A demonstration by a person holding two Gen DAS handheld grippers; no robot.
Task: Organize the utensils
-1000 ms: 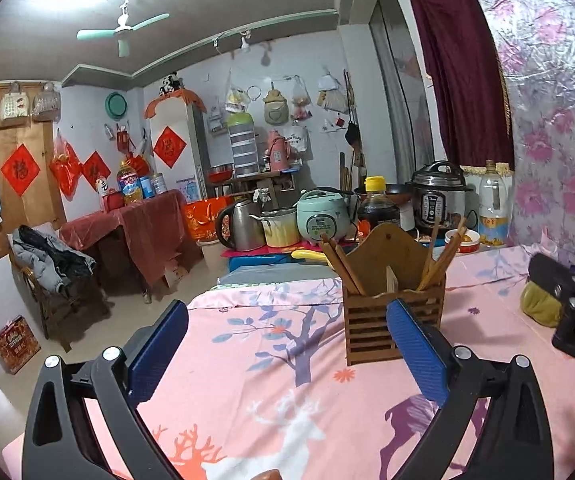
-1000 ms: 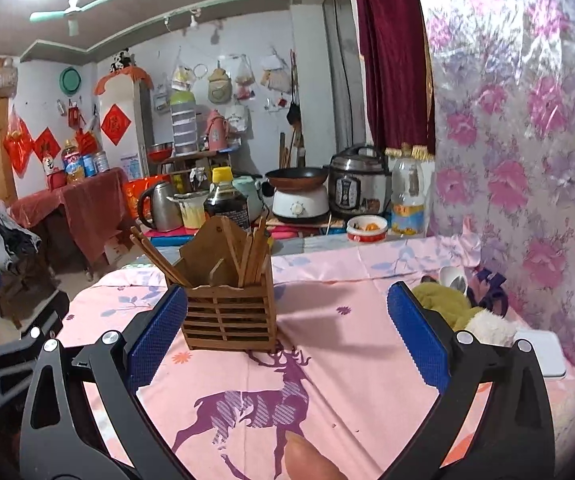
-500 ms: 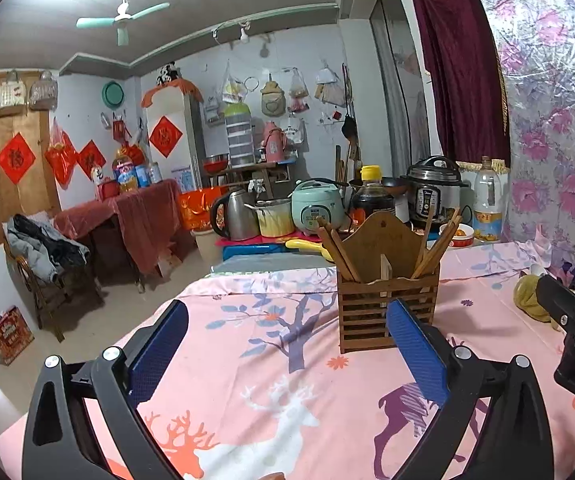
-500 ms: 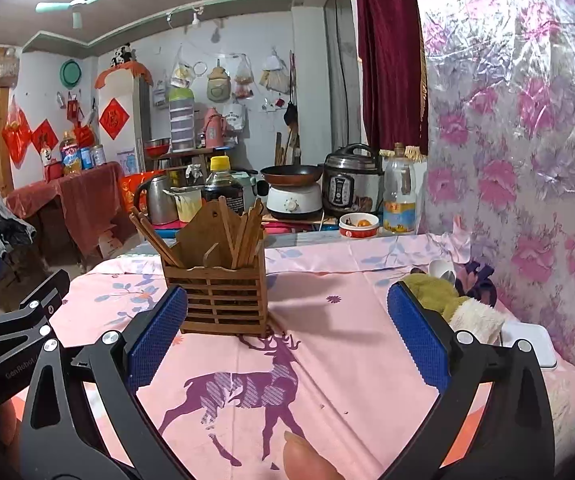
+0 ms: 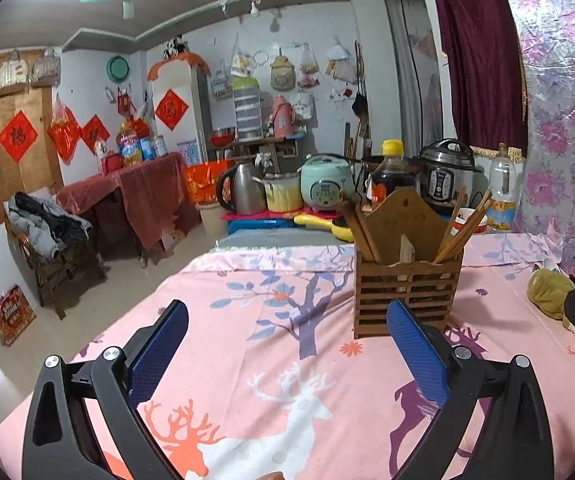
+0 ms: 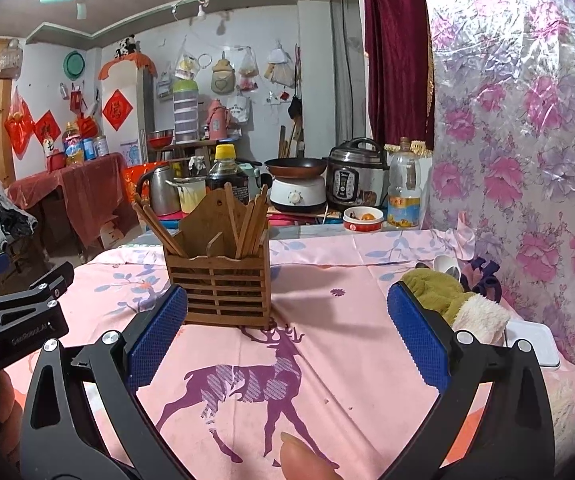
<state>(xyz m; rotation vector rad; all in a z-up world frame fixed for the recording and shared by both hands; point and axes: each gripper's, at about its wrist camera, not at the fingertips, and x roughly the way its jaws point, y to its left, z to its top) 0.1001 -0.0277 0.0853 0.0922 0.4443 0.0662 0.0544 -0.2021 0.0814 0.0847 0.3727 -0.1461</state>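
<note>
Both ribbed-pad grippers (image 5: 287, 344) (image 6: 287, 332) gape before slatted wooden holder (image 6: 217, 280).

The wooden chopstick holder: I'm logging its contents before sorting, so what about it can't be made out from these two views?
- Wooden chopstick holder: the lower ends of the chopsticks are hidden behind its slatted front in both wrist views.
- Its near bottom corner, left wrist view: covered by a blue pad of the open left hand-held gripper.
- Exact chopstick count: the sticks overlap in both views.
</note>
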